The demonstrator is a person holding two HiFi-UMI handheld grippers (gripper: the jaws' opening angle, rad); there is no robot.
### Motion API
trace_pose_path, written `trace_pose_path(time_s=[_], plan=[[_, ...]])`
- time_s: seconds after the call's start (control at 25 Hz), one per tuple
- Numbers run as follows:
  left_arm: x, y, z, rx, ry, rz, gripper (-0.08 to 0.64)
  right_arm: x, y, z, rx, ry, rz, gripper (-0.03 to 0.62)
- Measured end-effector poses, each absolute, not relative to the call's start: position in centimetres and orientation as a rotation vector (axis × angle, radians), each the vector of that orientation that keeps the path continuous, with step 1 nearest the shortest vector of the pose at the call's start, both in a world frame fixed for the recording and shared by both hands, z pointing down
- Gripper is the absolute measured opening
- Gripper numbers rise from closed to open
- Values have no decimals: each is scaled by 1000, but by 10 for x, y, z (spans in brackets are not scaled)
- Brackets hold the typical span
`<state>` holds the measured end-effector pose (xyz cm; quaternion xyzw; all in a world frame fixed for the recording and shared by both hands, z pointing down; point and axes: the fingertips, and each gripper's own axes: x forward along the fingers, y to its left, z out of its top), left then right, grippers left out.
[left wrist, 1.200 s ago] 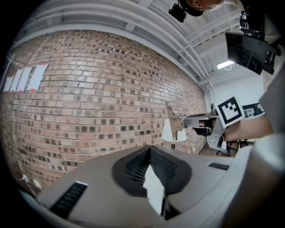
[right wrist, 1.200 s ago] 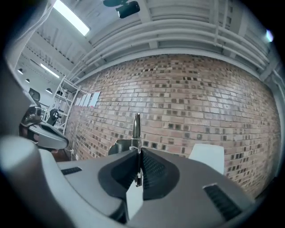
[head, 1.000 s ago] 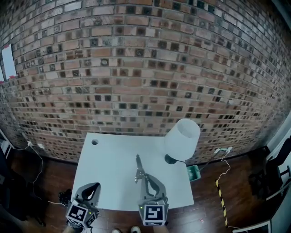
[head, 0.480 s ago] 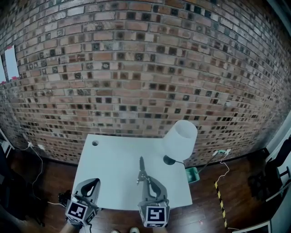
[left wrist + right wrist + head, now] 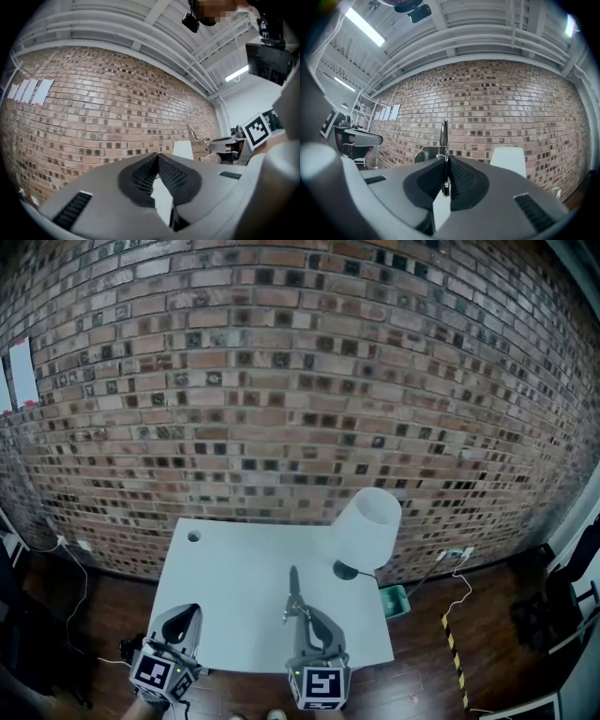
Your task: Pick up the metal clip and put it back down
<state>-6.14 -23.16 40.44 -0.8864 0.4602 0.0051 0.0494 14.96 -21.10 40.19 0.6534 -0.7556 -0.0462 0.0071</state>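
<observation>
A brick wall [image 5: 281, 381] backs the white table [image 5: 225, 587], with a lamp [image 5: 367, 529] at its 2 o'clock. The right tongs [image 5: 301, 617] pinch the metal clip [image 5: 292, 592] over the table, its long axis pointing to 12 o'clock. The left tongs [image 5: 185, 616], at 8 o'clock, are closed and empty.

one white bench [image 5: 234, 589] with one round hole [image 5: 193, 536] in it. one white lamp [image 5: 367, 526]. one metal clip [image 5: 293, 587]. two grippers: left gripper [image 5: 189, 609], right gripper [image 5: 303, 617]. one green bin [image 5: 395, 598] on the floor [image 5: 497, 662]. four paper sheets [image 5: 32, 91] on the brick wall [image 5: 281, 381].
</observation>
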Motion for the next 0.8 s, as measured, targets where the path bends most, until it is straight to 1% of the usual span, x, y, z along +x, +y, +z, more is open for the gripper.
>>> trace_pose_path(time_s=[0.4,0.6,0.8], plan=[[-62,-230,407,-2675,1423,-8,15,153,-210,405,2031,-2349,-126,6],[-66,-231,413,-2672,1447,-21,15,152,-217,413,1967,-2296,-237,6],[-70,-234,419,-2696,1465,-57,15,141,-228,418,1878,-2234,-261,6]])
